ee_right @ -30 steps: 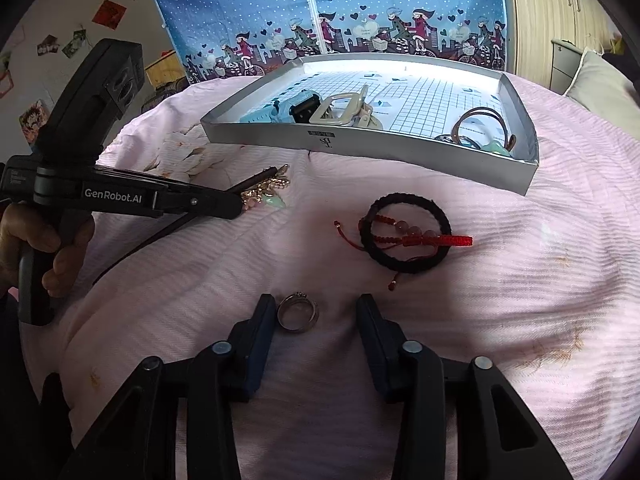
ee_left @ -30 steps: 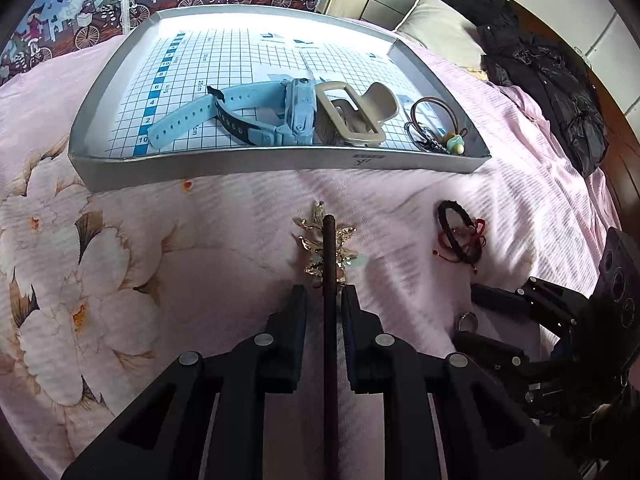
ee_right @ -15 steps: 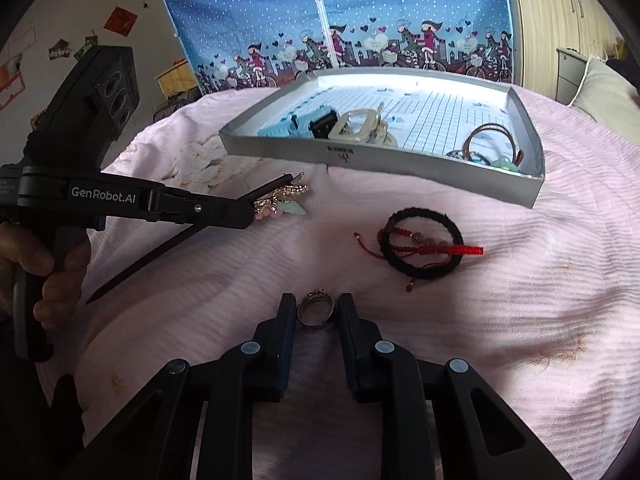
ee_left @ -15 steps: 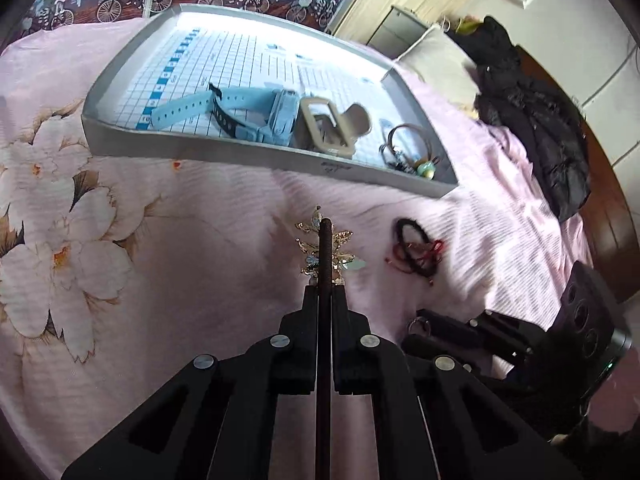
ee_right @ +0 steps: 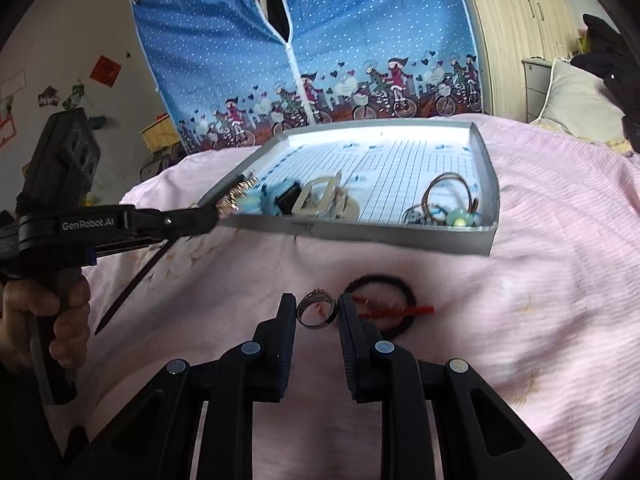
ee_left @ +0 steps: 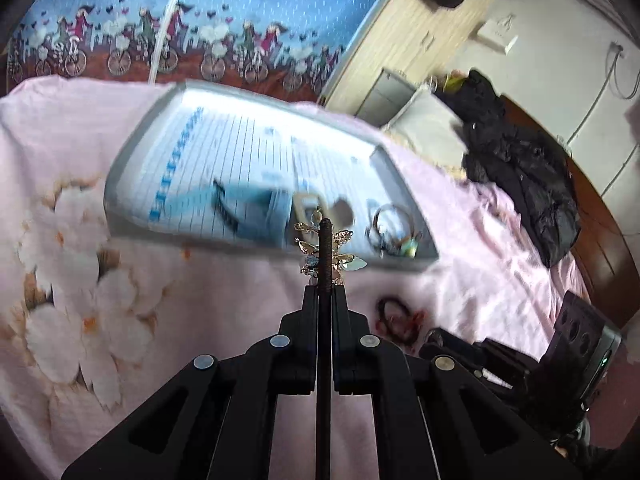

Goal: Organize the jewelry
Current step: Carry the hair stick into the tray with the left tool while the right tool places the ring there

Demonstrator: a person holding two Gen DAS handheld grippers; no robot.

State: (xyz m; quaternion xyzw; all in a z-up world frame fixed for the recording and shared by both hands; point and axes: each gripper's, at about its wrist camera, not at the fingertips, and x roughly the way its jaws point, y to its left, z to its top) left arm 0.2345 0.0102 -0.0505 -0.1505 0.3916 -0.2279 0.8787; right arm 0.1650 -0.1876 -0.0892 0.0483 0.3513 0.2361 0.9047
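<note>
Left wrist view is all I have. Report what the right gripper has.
Observer: The right gripper has its jaws closed on a silver ring, gripped at both sides.
Operator: Give me the hairpin's tail end.
Observer: In the right wrist view, the hairpin slants down behind the left gripper and ends in a pointed tip near the hand on the handle.
Operator: Say where its ornament sits.
Observer: At the near left corner of the tray, about level with the rim. I cannot tell whether it has crossed the wall.
</note>
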